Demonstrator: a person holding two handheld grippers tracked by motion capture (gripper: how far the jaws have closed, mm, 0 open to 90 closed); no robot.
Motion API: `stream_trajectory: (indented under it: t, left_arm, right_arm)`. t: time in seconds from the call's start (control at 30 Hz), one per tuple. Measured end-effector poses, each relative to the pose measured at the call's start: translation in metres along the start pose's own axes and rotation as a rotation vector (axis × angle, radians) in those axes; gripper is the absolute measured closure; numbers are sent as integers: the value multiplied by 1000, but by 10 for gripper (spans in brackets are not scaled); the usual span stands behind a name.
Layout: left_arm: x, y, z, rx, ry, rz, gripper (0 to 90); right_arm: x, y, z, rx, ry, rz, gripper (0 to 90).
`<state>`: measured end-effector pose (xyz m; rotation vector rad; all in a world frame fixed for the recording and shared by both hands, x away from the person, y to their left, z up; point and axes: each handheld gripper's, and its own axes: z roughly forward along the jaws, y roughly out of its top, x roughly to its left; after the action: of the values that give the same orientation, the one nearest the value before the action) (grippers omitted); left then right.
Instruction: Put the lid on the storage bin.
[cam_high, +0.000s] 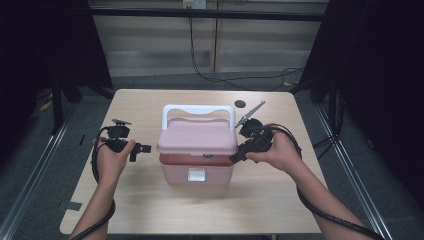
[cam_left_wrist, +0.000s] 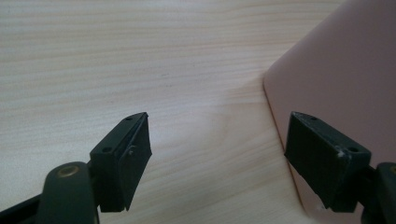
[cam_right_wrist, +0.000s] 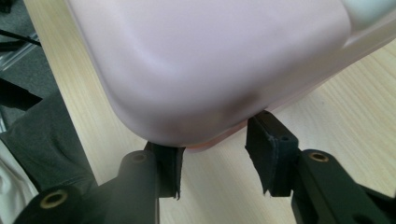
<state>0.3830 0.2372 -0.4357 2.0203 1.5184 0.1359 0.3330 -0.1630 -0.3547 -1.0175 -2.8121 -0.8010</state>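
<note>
A pink box (cam_high: 197, 142) with a white handle (cam_high: 199, 110) and a white front latch (cam_high: 196, 174) stands mid-table with its lid down. My left gripper (cam_high: 145, 148) is held level just left of the box, apart from it. In the left gripper view it (cam_left_wrist: 219, 119) is open over bare wood, one jaw close beside the pink wall (cam_left_wrist: 336, 70). My right gripper (cam_high: 234, 159) is at the lid's right front corner. In the right gripper view its jaws (cam_right_wrist: 212, 140) stand apart under the rounded lid corner (cam_right_wrist: 210, 60) without pinching it.
The wooden table (cam_high: 150, 210) has a dark round hole (cam_high: 240, 104) behind the box. Black cables (cam_high: 240, 77) lie on the floor beyond the far edge. Dark frames stand at both sides of the table.
</note>
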Motion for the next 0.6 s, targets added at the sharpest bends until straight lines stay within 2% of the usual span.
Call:
stream_trajectory:
  t: [0.33,0.47,0.6]
  left_arm:
    - [4,-10,8,18,-4,-14,231]
    - [4,-13,11,13,-6,-19,231]
    - [6,-17,15,17,-8,-17,231]
  right_arm:
    - [-3,-6,-1,9,2,17,439]
    - [-6,-14,3,37,-7,25,393]
    - [-10,-23,5,24,5,34,363]
